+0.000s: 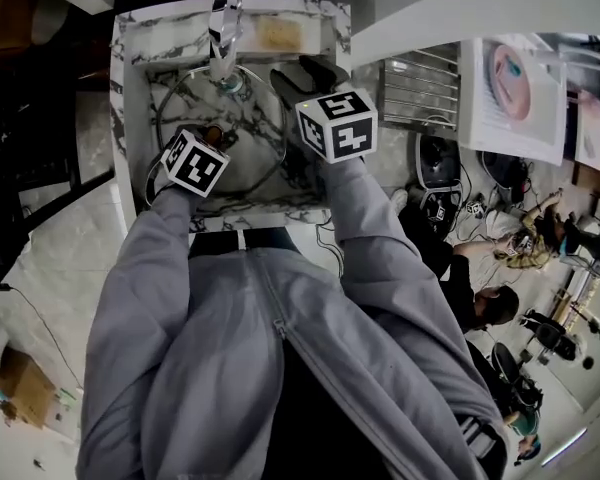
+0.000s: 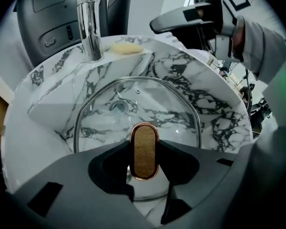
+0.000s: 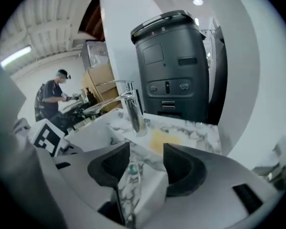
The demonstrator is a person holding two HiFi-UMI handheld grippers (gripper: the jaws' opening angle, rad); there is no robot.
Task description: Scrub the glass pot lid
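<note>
In the head view, the glass pot lid (image 1: 248, 133) is seen in the basin of the marble sink (image 1: 130, 88), with the left gripper (image 1: 212, 138) at its near edge and the right gripper (image 1: 305, 73) over the basin's right side. In the left gripper view, the lid's wooden knob (image 2: 144, 149) is clamped by the jaws. In the right gripper view, the jaws are held apart and empty, and a yellow sponge (image 3: 164, 138) is seen on the sink's back ledge.

No text, brand, number or sign legible in any view. Marker cubes (image 1: 337, 123) carry only black-and-white square patterns, no characters.
</note>
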